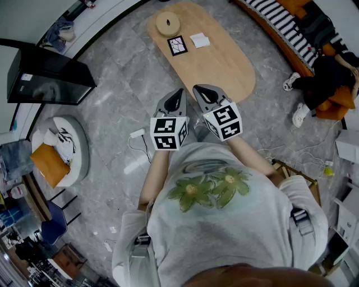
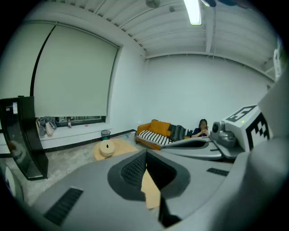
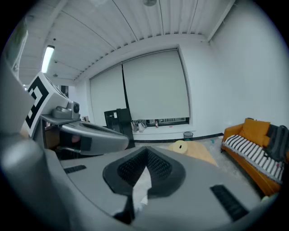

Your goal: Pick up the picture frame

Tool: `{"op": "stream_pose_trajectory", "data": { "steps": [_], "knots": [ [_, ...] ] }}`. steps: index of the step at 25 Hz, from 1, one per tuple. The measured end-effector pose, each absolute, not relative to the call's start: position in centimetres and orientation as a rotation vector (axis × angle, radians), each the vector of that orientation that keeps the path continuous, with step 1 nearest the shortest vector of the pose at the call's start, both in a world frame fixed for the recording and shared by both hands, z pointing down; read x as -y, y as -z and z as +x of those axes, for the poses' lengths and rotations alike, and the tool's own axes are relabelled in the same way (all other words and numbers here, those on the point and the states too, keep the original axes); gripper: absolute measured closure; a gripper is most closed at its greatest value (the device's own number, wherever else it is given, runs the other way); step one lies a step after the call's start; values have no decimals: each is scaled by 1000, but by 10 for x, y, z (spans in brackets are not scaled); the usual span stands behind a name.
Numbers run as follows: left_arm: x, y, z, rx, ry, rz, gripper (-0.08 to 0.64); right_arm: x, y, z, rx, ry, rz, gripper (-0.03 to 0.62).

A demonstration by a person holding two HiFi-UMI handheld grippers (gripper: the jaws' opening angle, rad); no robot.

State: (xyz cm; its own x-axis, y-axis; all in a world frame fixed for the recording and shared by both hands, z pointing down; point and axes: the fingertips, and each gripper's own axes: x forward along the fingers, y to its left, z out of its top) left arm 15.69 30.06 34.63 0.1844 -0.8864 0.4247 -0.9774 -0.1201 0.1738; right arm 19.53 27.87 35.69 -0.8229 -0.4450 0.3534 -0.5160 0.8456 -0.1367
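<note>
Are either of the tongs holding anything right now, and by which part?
Nothing is held. The left tongs and the right tongs are both shut and empty; the picture frame lies flat on the wooden table, apart from both.

Floor: grey marbled stone tiles (image 1: 112,95). Long oval light-wood low table (image 1: 224,64) stands mid-room. Orange sofa with a black-and-white striped seat (image 1: 283,25) sits along the right-hand wall. Tall glossy black panel (image 1: 47,78) at left, near a wide window with a white roller blind (image 2: 72,76). Walls white; ceiling white and ribbed, with one lit fluorescent tube (image 2: 195,11).
</note>
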Motion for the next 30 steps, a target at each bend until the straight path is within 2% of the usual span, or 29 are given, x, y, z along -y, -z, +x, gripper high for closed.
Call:
{"op": "stream_pose_trajectory", "data": {
  "steps": [12, 30],
  "knots": [
    [-304, -344, 165, 1766, -306, 2037, 543, -276, -353, 202, 2734, -310, 742, 586],
    [-298, -369, 129, 1749, -290, 1963, 543, -263, -371, 176, 2676, -329, 750, 584]
  ]
}}
